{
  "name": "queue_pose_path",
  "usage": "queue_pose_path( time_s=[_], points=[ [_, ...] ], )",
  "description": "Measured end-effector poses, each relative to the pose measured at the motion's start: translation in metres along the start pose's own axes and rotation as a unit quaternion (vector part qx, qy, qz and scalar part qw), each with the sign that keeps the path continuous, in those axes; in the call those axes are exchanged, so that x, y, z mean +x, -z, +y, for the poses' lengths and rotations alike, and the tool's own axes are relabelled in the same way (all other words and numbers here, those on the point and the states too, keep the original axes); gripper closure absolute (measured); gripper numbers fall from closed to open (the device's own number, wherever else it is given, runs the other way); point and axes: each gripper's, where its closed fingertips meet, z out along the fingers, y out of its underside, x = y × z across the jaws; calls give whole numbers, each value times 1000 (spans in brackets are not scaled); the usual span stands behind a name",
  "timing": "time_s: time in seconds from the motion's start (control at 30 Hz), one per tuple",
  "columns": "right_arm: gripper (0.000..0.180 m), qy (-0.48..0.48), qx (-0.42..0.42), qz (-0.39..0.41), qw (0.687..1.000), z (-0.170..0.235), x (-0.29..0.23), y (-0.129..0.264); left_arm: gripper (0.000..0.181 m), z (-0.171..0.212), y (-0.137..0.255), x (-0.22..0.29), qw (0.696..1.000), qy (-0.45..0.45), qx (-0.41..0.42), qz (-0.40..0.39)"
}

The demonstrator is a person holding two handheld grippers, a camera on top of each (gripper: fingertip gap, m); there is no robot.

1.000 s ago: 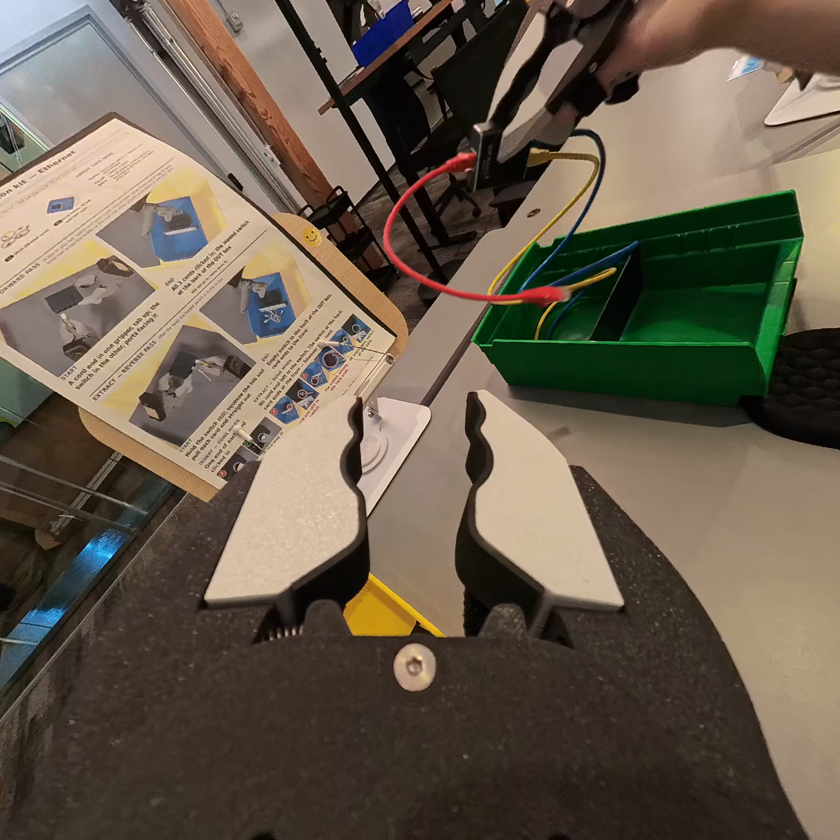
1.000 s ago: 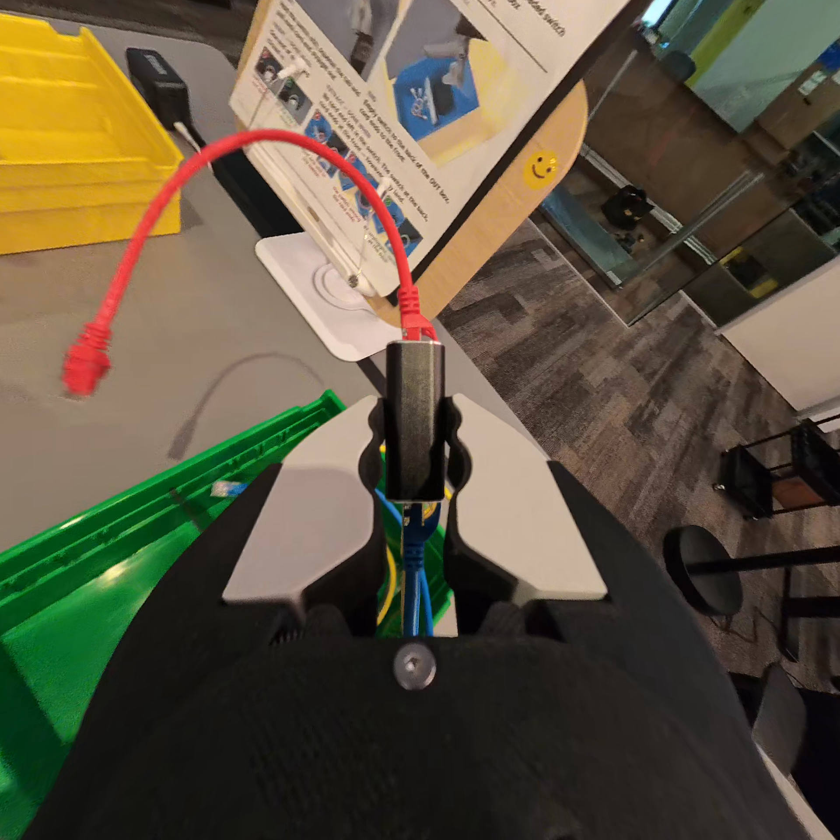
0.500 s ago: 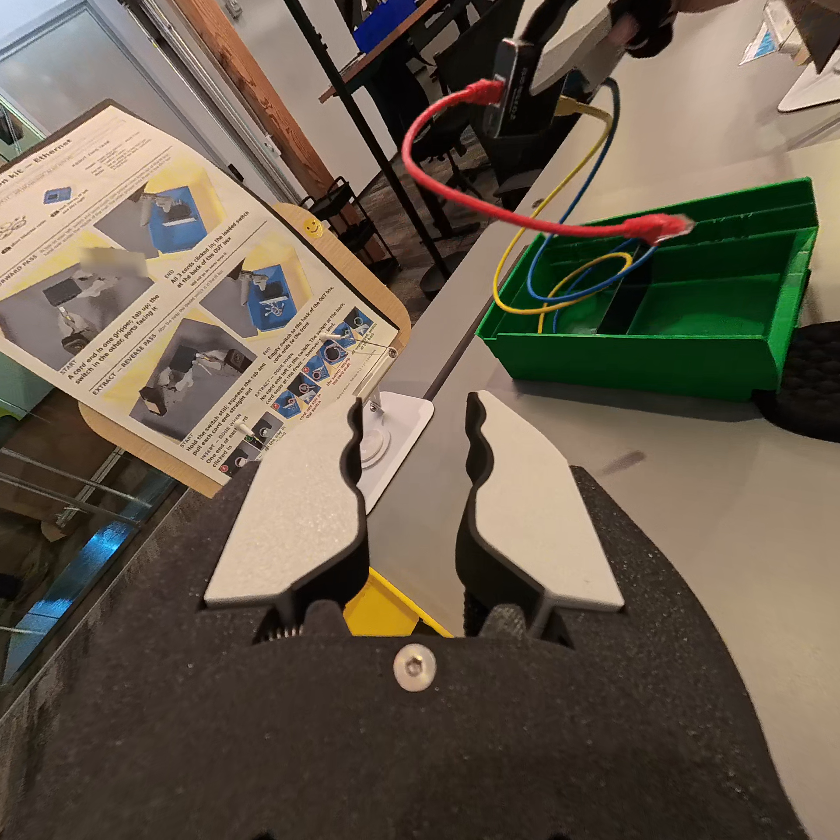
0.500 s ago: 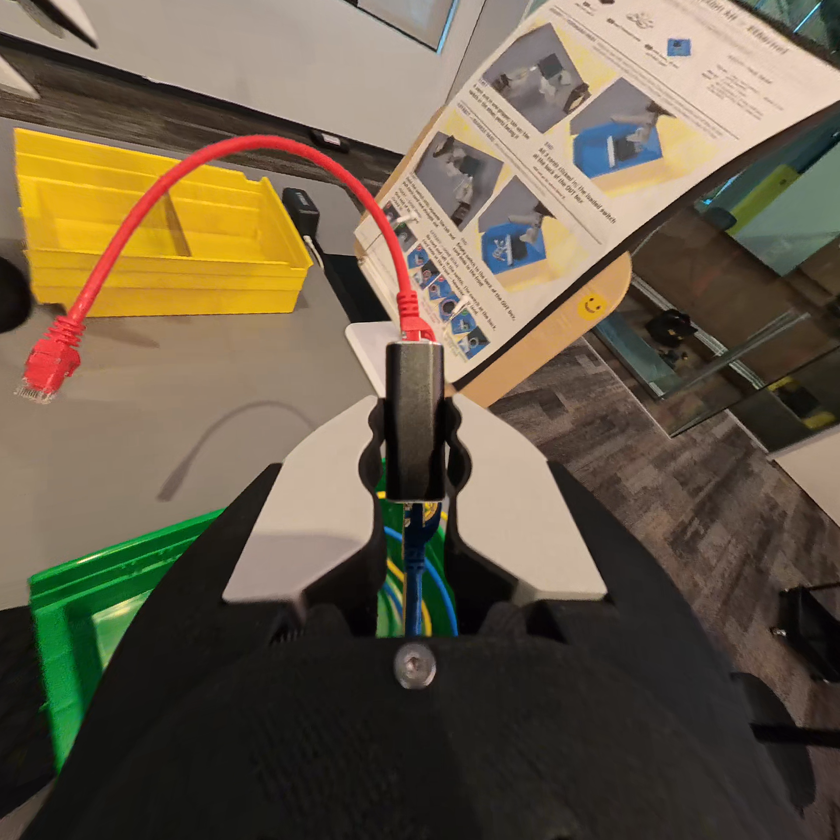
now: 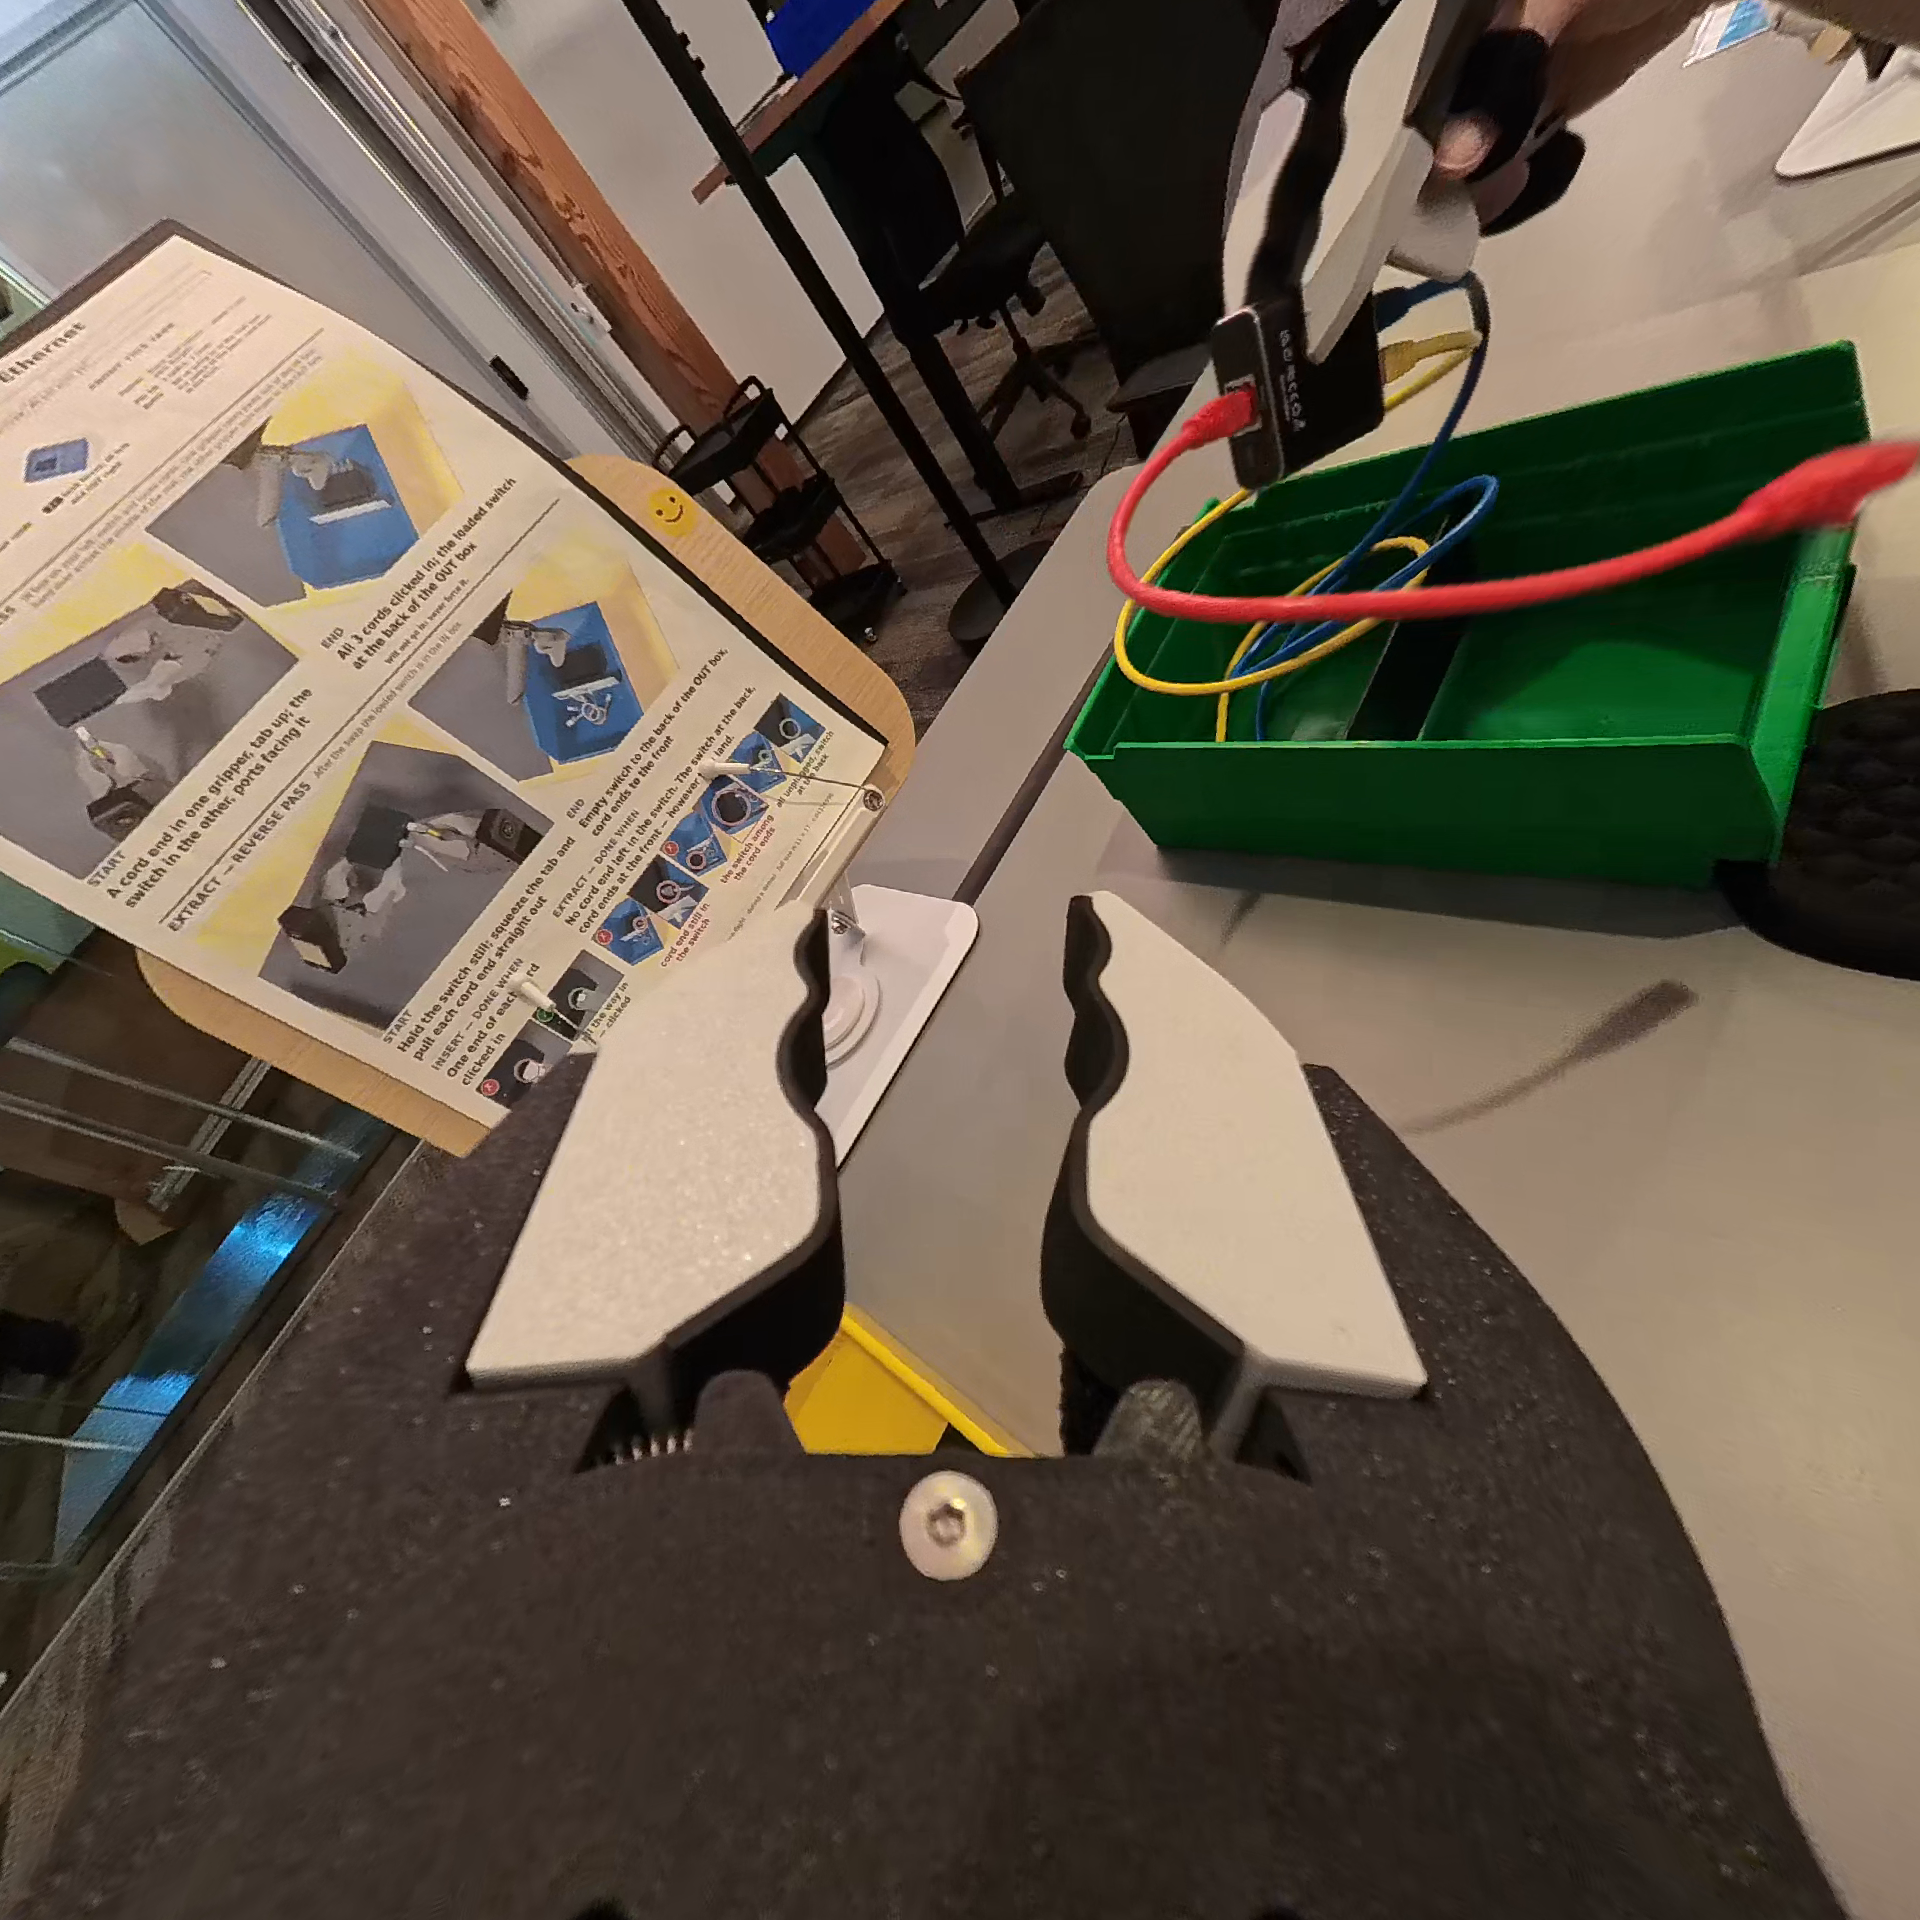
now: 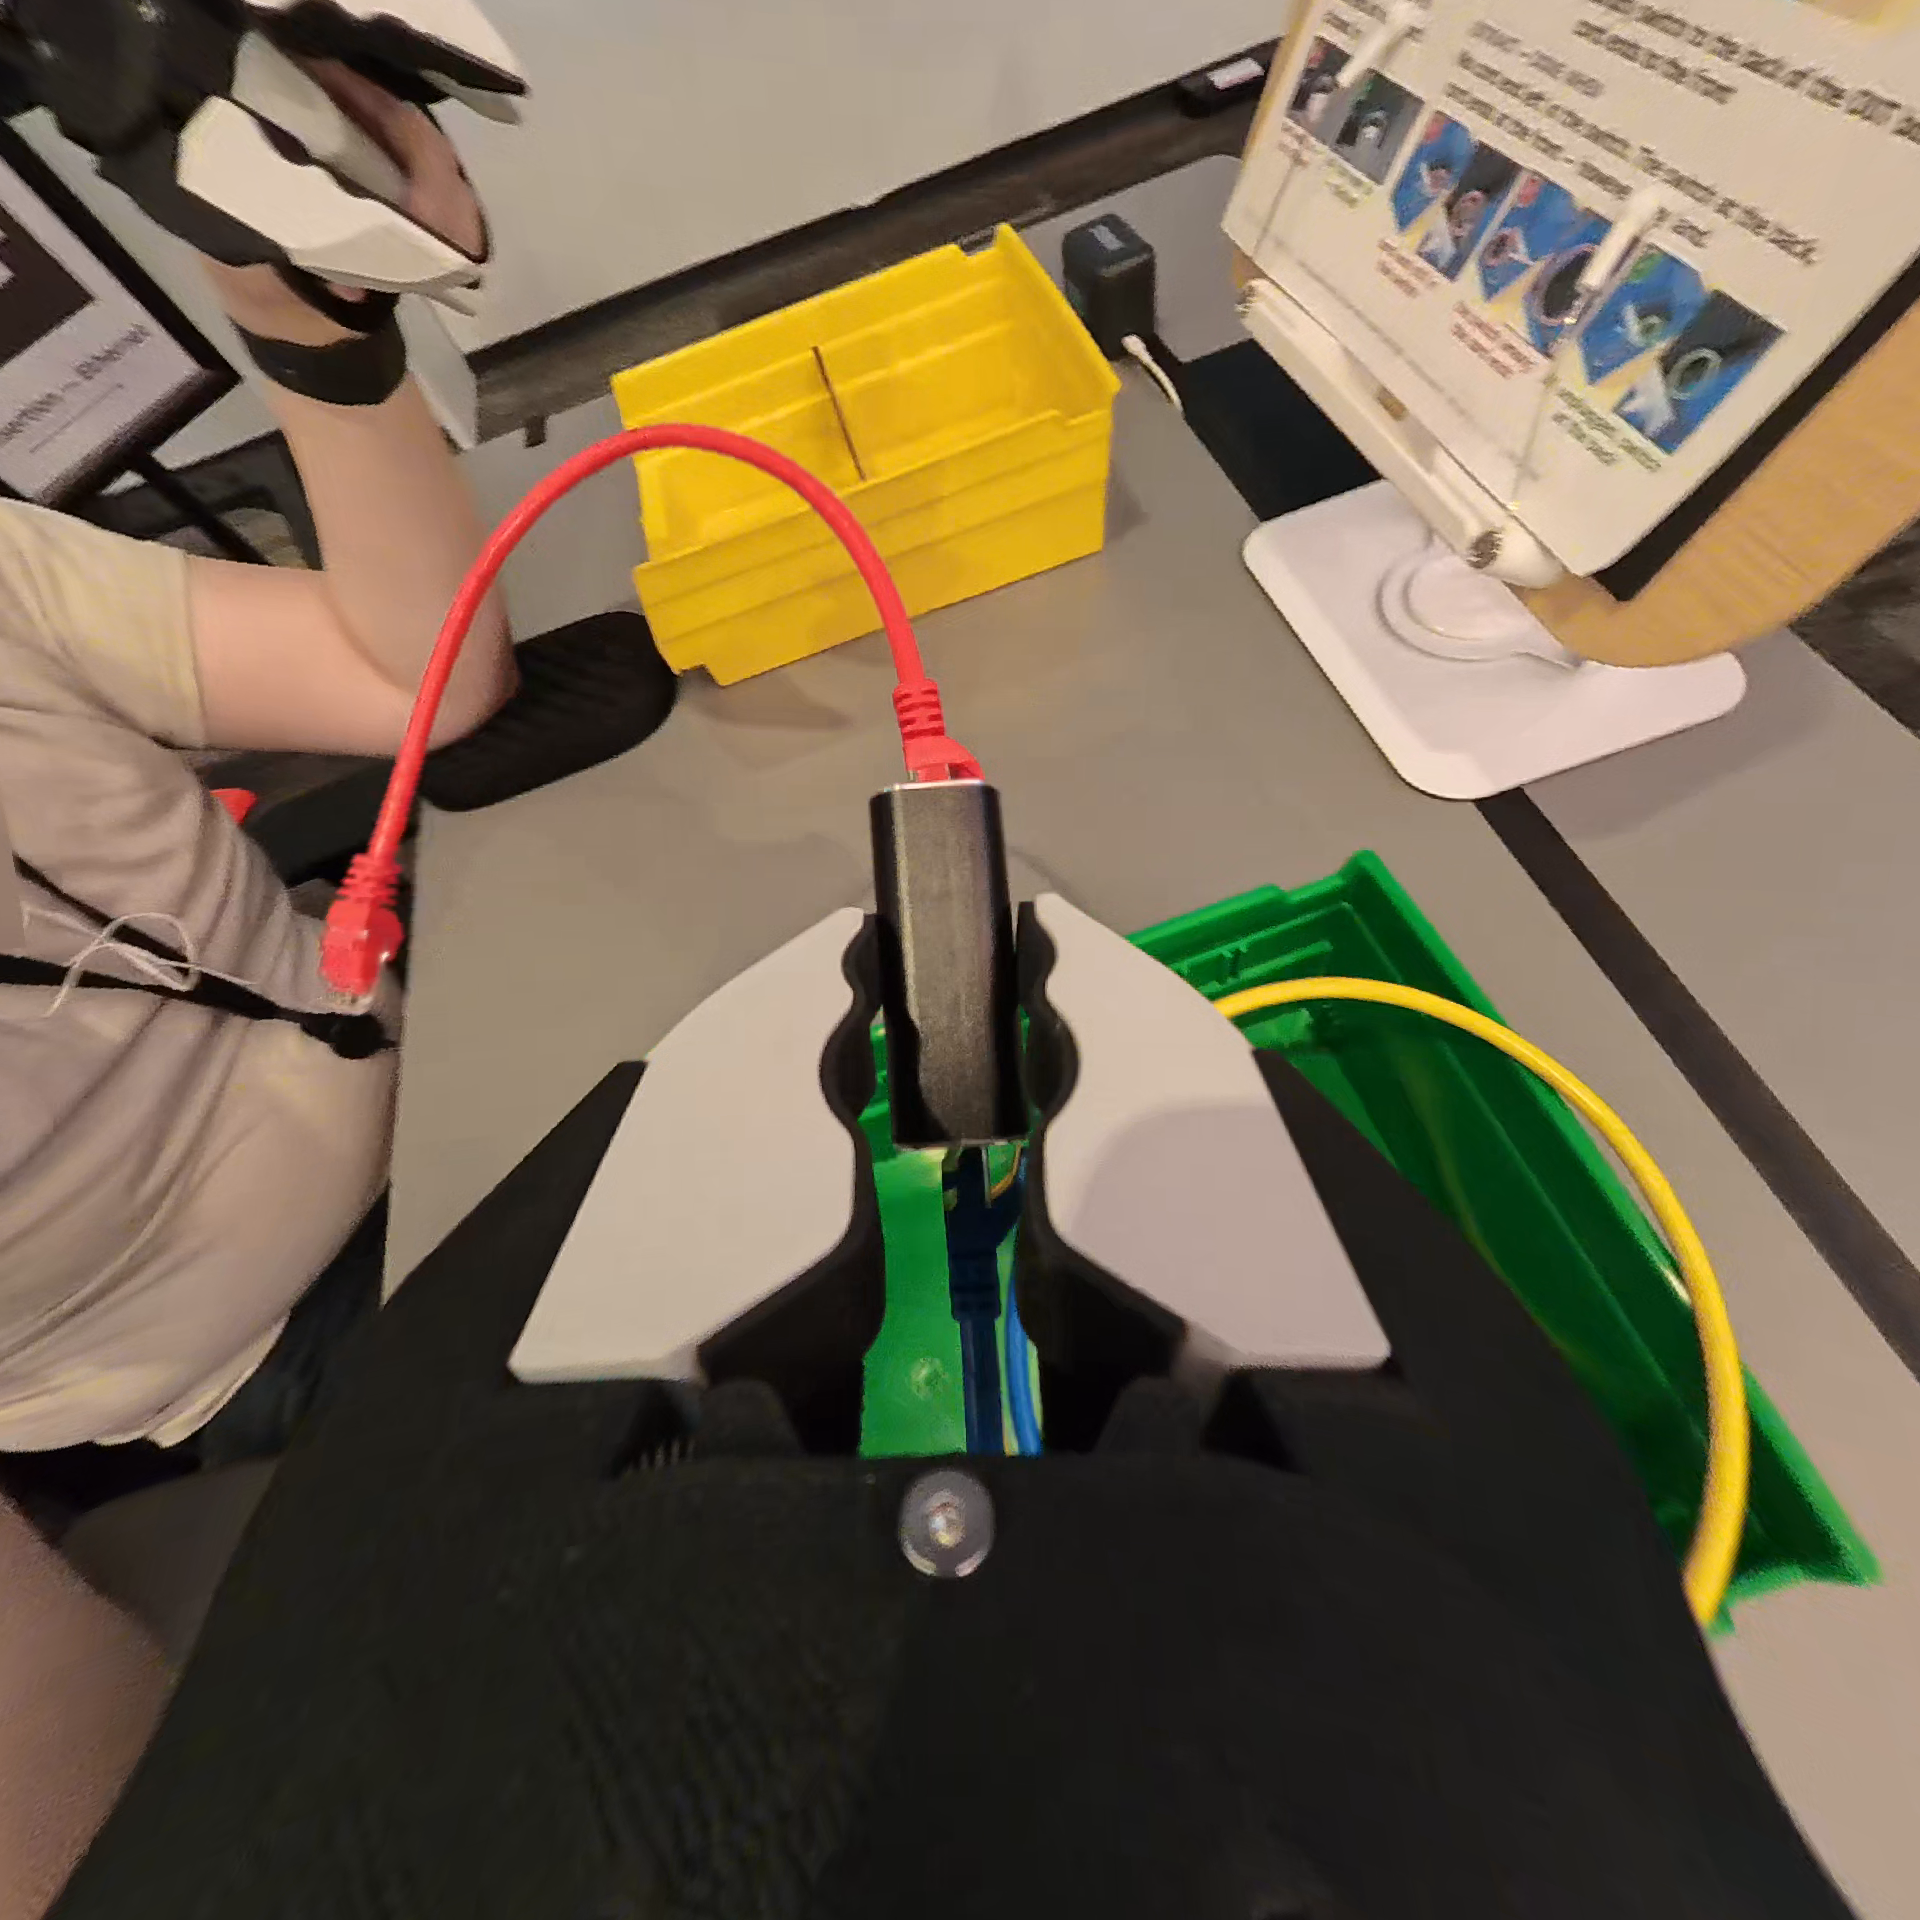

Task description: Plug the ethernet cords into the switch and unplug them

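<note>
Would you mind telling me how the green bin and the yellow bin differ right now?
The green bin has yellow and blue cords trailing into it; the yellow bin shows none. The green bin lies just beneath the right claw, which grips the switch; the yellow bin sits farther off, nearer the instruction board. Both are plastic bins with a divider, standing on the grey table.

A grey table carries a yellow bin at its far side, a green bin nearer, the white base of an instruction board stand, and a black pad.
</note>
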Motion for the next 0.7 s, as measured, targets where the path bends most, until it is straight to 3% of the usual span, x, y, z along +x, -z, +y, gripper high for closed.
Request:
queue_pose_path(
  time_s=[0.33,0.47,0.7],
  points=[
    [153,28,27,-61,997,-8,-35,7,138,0,-4,4,1000,-6,-4,5],
    [154,-3,-53,79,995,18,24,4,138,0,-6,7,1000,-9,-7,8],
    [154,-65,-118,109,985,49,75,-15,138,4,-12,11,1000,-19,-20,13]
  ],
)
